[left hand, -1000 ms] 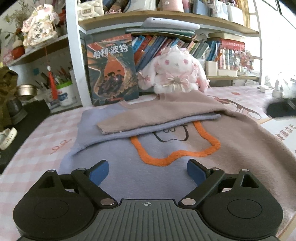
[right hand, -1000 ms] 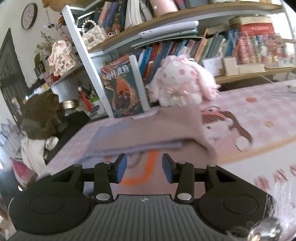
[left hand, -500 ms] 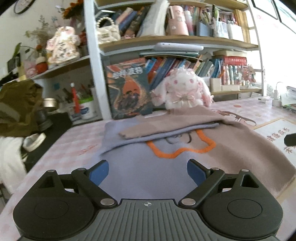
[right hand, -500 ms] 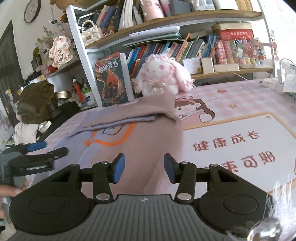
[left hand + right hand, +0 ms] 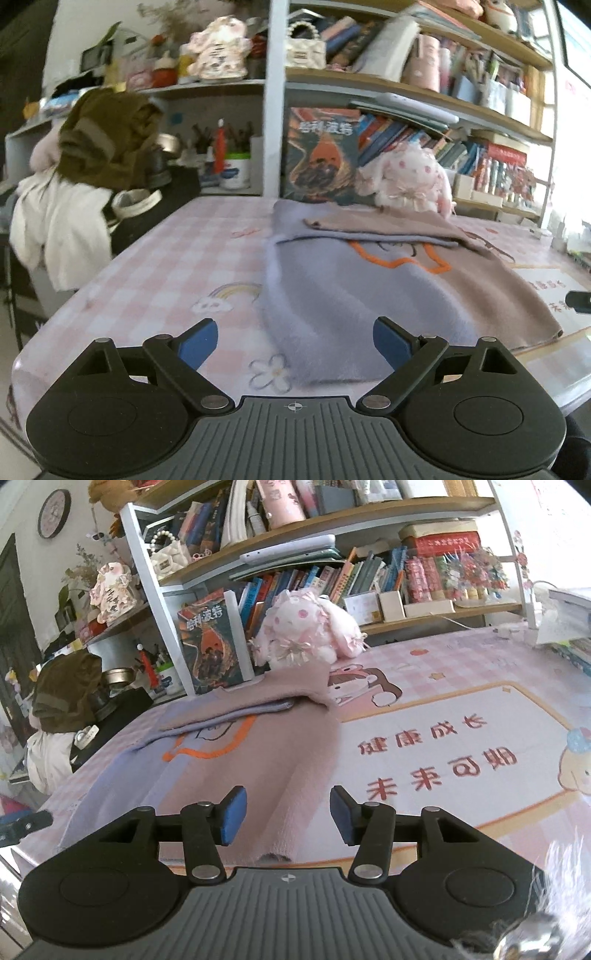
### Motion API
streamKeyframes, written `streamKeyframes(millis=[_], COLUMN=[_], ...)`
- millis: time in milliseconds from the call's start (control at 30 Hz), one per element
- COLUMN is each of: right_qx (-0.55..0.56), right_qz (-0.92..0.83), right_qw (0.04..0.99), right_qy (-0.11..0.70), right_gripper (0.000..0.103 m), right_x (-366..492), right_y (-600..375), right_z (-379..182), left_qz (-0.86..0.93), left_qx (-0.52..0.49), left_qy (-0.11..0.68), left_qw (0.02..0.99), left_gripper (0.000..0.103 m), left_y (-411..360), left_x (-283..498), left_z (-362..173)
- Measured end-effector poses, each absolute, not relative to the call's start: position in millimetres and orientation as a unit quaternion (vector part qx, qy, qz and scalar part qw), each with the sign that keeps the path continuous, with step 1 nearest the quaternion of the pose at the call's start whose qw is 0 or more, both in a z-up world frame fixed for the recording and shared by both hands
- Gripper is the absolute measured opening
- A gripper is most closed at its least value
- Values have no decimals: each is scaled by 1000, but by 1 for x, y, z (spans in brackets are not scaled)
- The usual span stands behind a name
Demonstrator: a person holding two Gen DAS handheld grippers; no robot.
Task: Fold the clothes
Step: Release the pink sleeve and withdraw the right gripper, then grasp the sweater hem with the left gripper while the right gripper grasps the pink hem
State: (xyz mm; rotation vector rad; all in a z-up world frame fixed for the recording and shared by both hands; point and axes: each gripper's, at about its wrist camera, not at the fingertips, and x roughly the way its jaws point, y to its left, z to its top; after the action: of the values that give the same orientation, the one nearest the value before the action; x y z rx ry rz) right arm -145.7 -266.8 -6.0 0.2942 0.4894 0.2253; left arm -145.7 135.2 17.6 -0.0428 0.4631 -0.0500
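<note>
A sweater [image 5: 351, 291], lilac on one half and beige-pink on the other with an orange outline design, lies flat on the table. Its sleeves are folded across the upper chest. In the right wrist view the same sweater [image 5: 258, 753] stretches from the shelf side to the near table edge. My left gripper [image 5: 295, 341] is open, hovering at the lilac hem's near corner with nothing between its fingers. My right gripper [image 5: 284, 814] is open just above the beige hem's near corner, empty too. The left gripper's tip [image 5: 26, 823] shows at the far left.
The table [image 5: 166, 266] has a pink checked cover and a printed mat [image 5: 461, 746] on the right. A plush rabbit [image 5: 306, 631], a standing book [image 5: 321, 155] and bookshelves line the back. Heaped clothes [image 5: 103, 147] sit off the left edge.
Both grippers pulled back toward the near edge of the table and down to the sweater's hem corners. The right gripper's fingers stand wider apart than a second ago.
</note>
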Motion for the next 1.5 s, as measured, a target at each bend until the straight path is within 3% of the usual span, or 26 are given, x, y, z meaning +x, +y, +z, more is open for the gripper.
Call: streamKeyframes(millis=[800,1067,1300,1400,1500], right_qx=[149,143,156,159,148], right_qz=[122,108,114,120,125], right_qw=[944,944,942,940,938], right_qy=[269,275,274,278,287], right_gripper=[55,54,50,48,34], right_x=[-148,-136,-119,-113,-107], right_y=[-267,-269,-271,-267,-261], right_z=[-14,-18,-21,-23,-26], left_qz=[6,-8,0,2,-7], left_qx=[-94,-70,-72,-62,-61], left_qy=[243,276,299,297,296], left_qw=[966,958,951,953,953], left_gripper=[91,71,67,52,28], left_y=[161,145,144,141,138], left_x=[-125,-100,-85,-82,-78], left_z=[13,1,-9,-10,-10])
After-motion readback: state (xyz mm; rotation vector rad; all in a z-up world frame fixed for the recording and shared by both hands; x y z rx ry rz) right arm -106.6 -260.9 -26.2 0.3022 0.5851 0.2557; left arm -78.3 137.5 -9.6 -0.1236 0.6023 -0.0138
